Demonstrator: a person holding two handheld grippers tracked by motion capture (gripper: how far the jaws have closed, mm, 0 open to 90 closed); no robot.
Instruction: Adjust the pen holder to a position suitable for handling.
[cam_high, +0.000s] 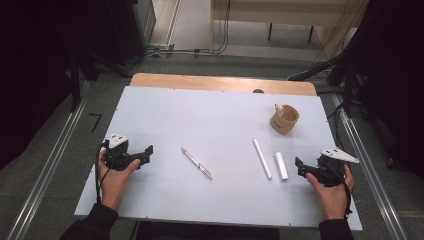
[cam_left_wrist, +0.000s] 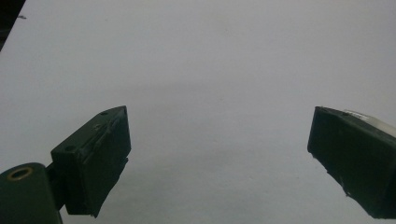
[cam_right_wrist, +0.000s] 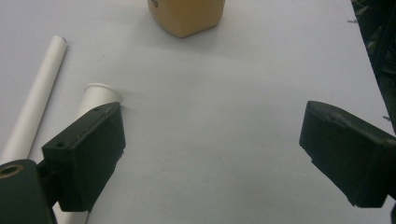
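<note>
White table, two white tubes, one pen, perhaps one cup, both hand-held grippers gaping empty.

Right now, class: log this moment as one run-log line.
left gripper: open, empty | right gripper: open, empty | nearest: short white plastic tube | stage: start

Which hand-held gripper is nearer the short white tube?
Right. The right hand-held gripper sits just beside the short white tube; the left hand-held gripper is far across the table.
</note>
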